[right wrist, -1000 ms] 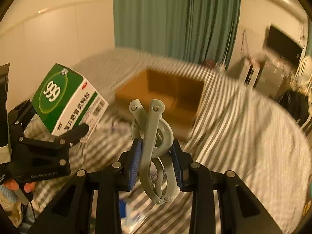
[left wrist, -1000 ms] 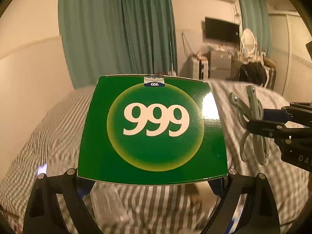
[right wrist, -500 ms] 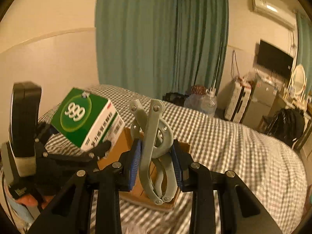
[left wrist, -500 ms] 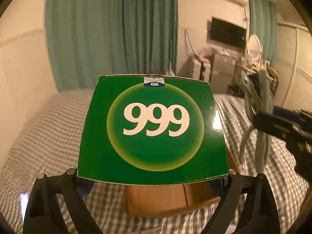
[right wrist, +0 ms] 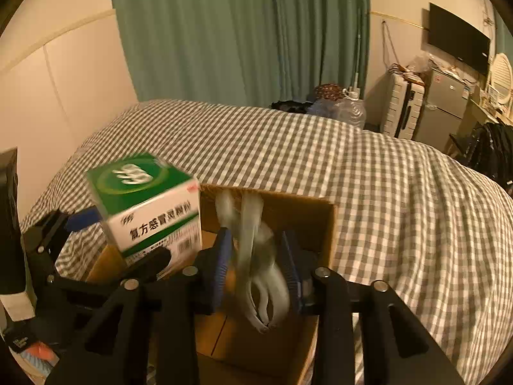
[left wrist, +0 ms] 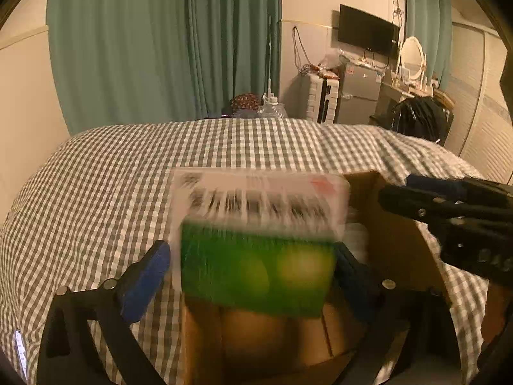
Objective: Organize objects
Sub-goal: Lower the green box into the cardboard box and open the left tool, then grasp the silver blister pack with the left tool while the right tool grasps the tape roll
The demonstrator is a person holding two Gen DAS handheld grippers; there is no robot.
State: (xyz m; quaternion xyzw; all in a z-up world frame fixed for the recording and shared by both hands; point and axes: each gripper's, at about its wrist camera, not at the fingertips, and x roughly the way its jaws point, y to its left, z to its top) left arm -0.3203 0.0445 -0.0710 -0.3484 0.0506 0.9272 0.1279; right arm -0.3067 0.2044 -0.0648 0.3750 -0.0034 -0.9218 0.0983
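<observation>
The green and white 999 medicine box point(left wrist: 259, 240) is blurred and tipping forward between the spread jaws of my left gripper point(left wrist: 248, 266), over the open cardboard box point(left wrist: 394, 250). In the right wrist view the medicine box point(right wrist: 147, 202) hangs above the cardboard box's point(right wrist: 304, 211) left side. My right gripper point(right wrist: 256, 266) has its jaws apart, and the grey plastic clip point(right wrist: 256, 256) is blurred between the pads, dropping into the cardboard box. The right gripper point(left wrist: 449, 205) also shows at the right of the left wrist view.
The cardboard box sits on a bed with a grey checked cover point(right wrist: 400, 192). Green curtains point(right wrist: 240, 32) hang behind. A white suitcase point(right wrist: 405, 109), a small fridge point(right wrist: 445, 106), a wall TV point(right wrist: 458, 38) and a dresser with a mirror stand at the far right.
Both grippers came down over the cardboard box and opened. The medicine box has tipped forward out of the left grip, and the clip is slipping down from the right pads.
</observation>
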